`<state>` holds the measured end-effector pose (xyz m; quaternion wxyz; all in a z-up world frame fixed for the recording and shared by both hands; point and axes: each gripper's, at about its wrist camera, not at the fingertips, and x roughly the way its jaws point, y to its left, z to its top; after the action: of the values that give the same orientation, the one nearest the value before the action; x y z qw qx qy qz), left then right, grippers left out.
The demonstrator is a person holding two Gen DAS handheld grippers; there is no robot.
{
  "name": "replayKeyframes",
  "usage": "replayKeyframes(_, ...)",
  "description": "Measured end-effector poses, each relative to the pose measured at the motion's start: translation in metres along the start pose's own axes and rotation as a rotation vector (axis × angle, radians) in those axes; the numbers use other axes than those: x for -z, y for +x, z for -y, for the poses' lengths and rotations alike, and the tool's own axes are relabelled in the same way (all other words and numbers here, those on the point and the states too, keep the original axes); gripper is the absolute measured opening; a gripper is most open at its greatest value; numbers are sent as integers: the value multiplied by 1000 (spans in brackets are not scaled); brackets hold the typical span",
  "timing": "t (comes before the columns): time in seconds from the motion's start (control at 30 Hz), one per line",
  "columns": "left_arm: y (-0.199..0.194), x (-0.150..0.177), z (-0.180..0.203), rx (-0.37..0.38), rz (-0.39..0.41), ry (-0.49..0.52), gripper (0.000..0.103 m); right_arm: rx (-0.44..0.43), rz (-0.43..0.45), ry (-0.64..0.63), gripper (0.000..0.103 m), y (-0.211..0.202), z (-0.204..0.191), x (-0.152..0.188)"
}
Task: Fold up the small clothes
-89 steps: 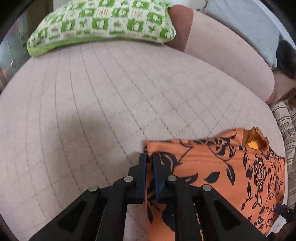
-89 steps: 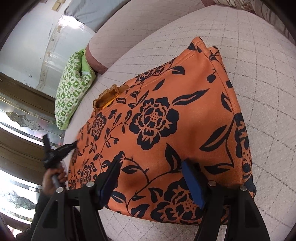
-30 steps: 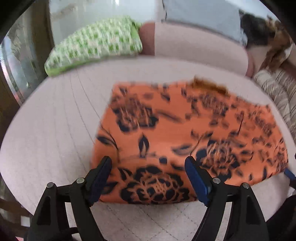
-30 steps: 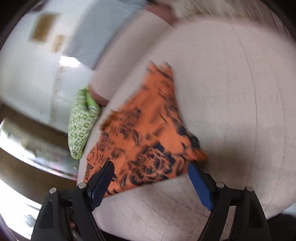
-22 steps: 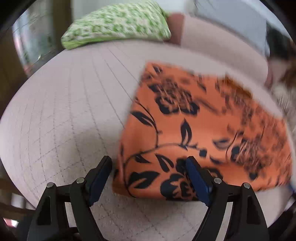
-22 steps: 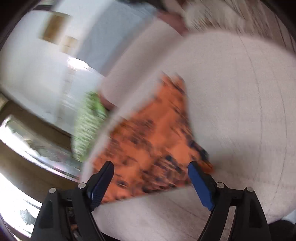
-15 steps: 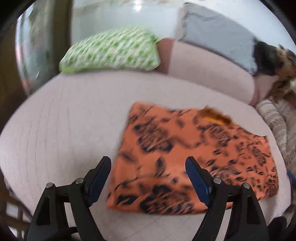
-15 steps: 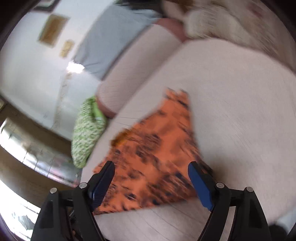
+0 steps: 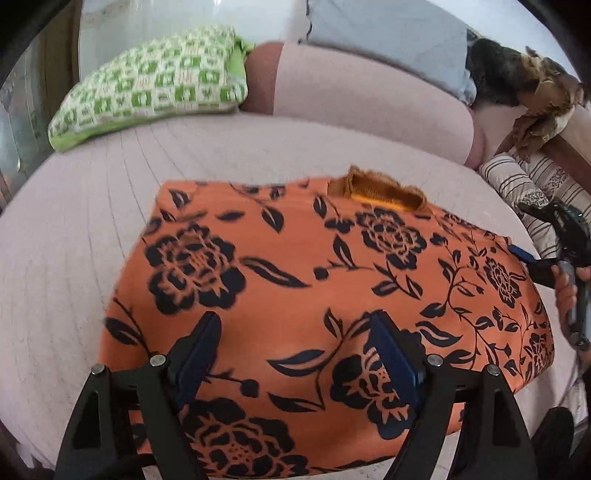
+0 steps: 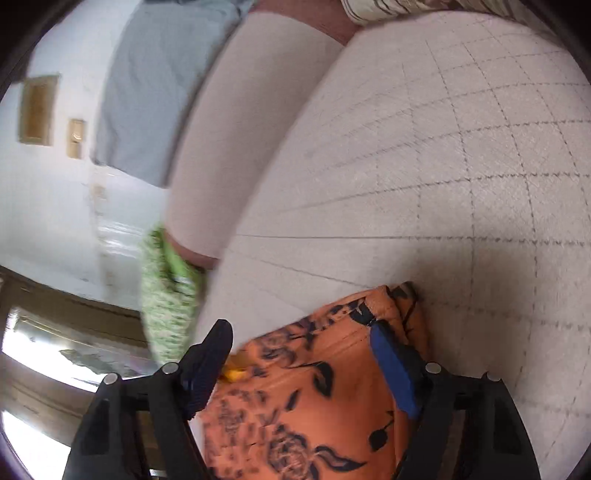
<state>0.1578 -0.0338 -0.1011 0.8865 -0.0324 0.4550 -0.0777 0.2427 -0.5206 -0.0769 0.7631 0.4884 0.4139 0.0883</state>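
Observation:
An orange garment with a black flower print point(image 9: 295, 266) lies folded flat on the pink quilted sofa seat point(image 9: 74, 236). My left gripper point(image 9: 295, 332) is open and hovers over its near edge, holding nothing. My right gripper point(image 10: 299, 343) is open over the garment's far corner point(image 10: 332, 369), holding nothing. In the left wrist view the right gripper point(image 9: 528, 258) shows at the garment's right edge, held by a hand. A yellow-orange lining point(image 9: 376, 192) shows at the garment's far edge.
A green-and-white patterned cushion point(image 9: 155, 85) lies at the back left of the seat. The pink backrest point(image 9: 369, 96) and a grey pillow point(image 9: 388, 33) stand behind. A striped cushion point(image 9: 524, 181) and brown cloth point(image 9: 543, 107) are at the right.
Both grippers have come in closer over the garment. The left one, shut on the garment's corner three seconds ago, is open. The right one has swung to the garment's far corner.

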Motion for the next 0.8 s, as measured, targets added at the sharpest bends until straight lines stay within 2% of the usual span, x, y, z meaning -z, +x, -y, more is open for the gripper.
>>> replayKeyframes(0.07, 6, -1, 0, 2, -11, 2, 83, 10, -14, -43, 81, 4, -3, 1)
replayKeyframes(0.1, 13, -1, 1, 0, -36, -1, 83, 73, -20, -43, 81, 10, 2, -1)
replayKeyframes(0.17, 21, 0, 3, -30, -73, 19, 83, 41, 1, 57, 79, 7, 15, -1)
replayKeyframes(0.2, 18, -1, 5, -34, -63, 37, 83, 49, 13, 34, 80, 1, 6, 3)
replayKeyframes(0.27, 9, -4, 6, -28, -41, 34, 83, 78, 22, -93, 80, -18, -26, 22)
replayKeyframes(0.4, -8, -5, 11, -15, -20, 20, 83, 70, 25, -182, 80, -61, -57, 78)
replayKeyframes(0.5, -18, -2, 22, 3, -2, 29, 83, 54, 21, -74, 81, -91, -45, 134)
replayKeyframes(0.6, -24, 5, 37, 22, 11, 58, 83, 38, 17, 54, 83, -99, -18, 184)
replayKeyframes(0.7, -20, 15, 49, 11, -8, 101, 83, 49, 2, 183, 83, -88, 19, 201)
replayKeyframes(0.8, -19, 24, 52, -12, -31, 124, 83, 32, 40, 224, 83, -81, 29, 199)
